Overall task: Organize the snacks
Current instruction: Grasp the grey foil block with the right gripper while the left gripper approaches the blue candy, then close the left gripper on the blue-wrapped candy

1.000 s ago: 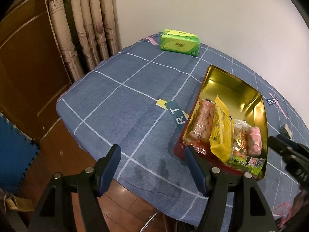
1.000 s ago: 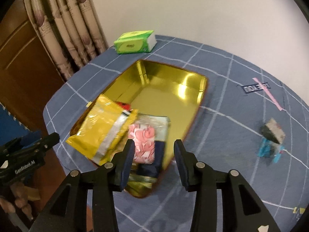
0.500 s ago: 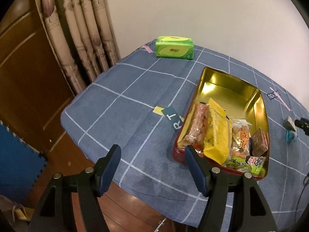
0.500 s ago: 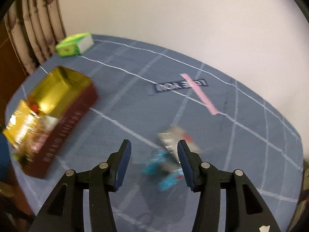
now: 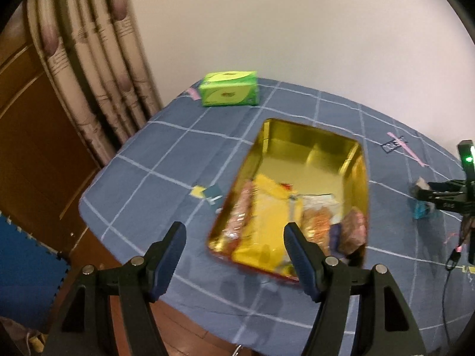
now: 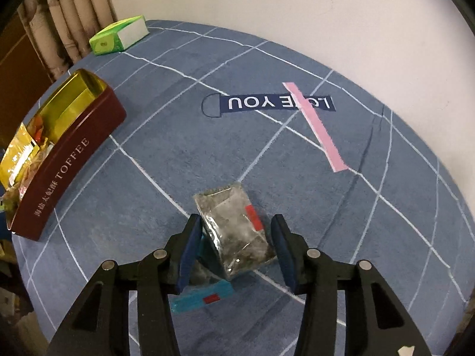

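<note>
Green tissue pack (image 5: 228,88) at tablecloth's (image 6: 178,154) far corner; curtain (image 5: 98,59) beside; pink strip (image 6: 314,127).

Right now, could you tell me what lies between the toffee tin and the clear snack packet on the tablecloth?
In the right wrist view, only bare blue tablecloth lies between the toffee tin and the clear snack packet.

The left gripper (image 5: 234,255) hung angled downward with its jaws parted wide and nothing between them. The right gripper (image 6: 236,244) pointed steeply down, its jaws closing around a clear snack packet (image 6: 234,228), the left pad touching it while the right pad stood just clear.
</note>
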`<control>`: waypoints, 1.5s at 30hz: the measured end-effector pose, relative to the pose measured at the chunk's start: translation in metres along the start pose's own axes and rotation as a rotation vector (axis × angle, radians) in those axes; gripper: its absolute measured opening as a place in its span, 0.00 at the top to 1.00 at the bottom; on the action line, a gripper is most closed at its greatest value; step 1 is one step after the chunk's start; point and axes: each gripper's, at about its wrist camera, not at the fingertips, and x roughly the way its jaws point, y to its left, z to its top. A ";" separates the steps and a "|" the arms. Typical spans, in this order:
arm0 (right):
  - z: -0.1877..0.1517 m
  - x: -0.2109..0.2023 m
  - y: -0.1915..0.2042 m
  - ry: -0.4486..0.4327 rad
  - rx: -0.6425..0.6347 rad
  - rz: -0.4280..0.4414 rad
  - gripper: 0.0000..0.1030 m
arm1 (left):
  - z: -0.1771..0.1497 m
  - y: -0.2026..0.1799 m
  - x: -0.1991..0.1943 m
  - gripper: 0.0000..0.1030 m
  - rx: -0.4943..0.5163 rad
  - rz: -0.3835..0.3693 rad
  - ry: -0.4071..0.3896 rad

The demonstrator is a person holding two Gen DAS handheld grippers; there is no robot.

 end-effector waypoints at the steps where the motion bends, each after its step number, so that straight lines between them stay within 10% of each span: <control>1: -0.001 0.000 0.000 -0.012 -0.002 0.002 0.58 | 0.001 -0.005 0.001 0.32 0.008 -0.003 0.002; 22: -0.058 -0.029 -0.001 -0.028 0.306 -0.030 0.67 | -0.009 -0.141 0.012 0.32 0.174 -0.223 0.087; 45: -0.139 -0.058 -0.063 -0.211 0.390 -0.274 0.69 | -0.006 -0.265 0.022 0.32 0.271 -0.334 0.106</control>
